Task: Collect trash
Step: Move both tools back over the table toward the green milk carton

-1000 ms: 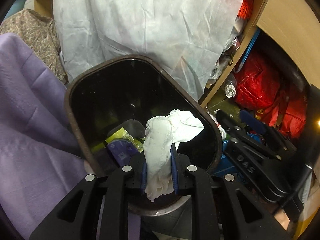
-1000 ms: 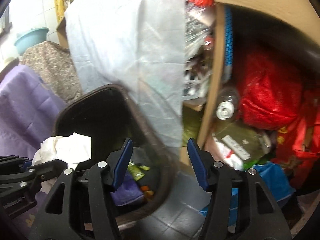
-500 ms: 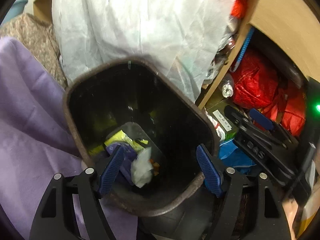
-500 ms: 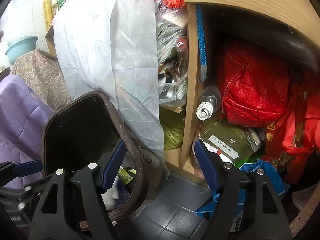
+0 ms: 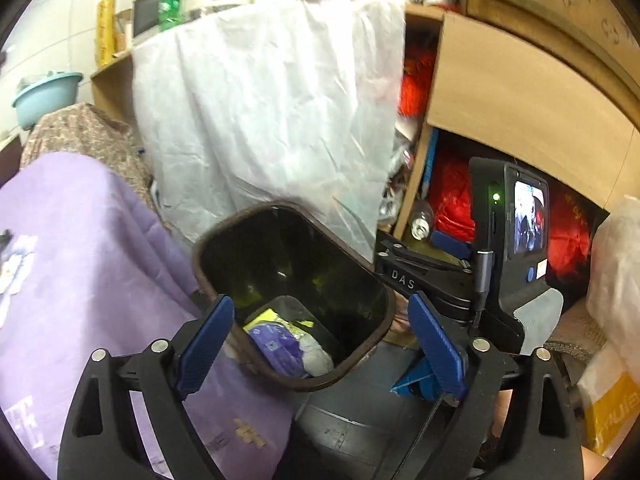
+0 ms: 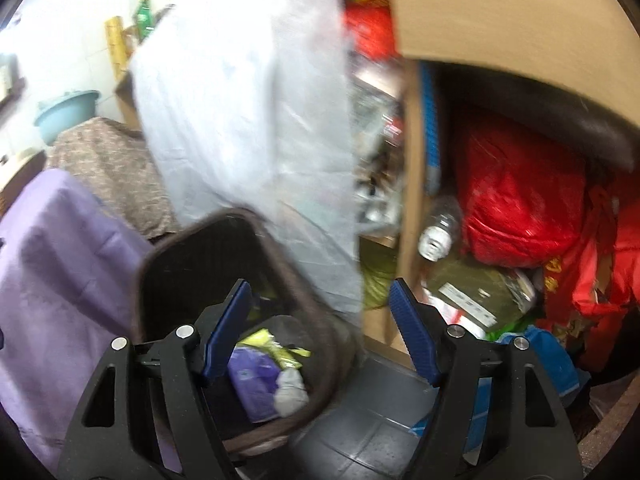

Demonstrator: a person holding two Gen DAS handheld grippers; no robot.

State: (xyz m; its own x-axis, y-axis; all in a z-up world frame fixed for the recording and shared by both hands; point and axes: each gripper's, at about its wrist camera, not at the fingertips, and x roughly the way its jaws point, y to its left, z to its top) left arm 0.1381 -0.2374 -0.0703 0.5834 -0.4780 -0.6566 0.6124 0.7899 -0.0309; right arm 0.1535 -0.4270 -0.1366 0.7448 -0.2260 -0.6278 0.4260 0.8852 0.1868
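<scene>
We found the bin [image 5: 292, 296] at lower centre of the left wrist view, standing on the dark floor [image 5: 352, 428] between the purple cloth [image 5: 80, 280] and the shelf [image 5: 416, 184], its mouth unobstructed for drops from above. At its bottom lay a crumpled tissue [image 5: 316, 356] against a purple wrapper [image 5: 276, 340] and a yellow one [image 5: 272, 318]. The left gripper [image 5: 320, 344] hung over the bin, jaws opening wide with nothing between them, which we judged consistent with a completed release. The right gripper [image 6: 320, 332], lower centre of its own blurred view, stood well apart at the jaws and empty, over the bin's right rim.
</scene>
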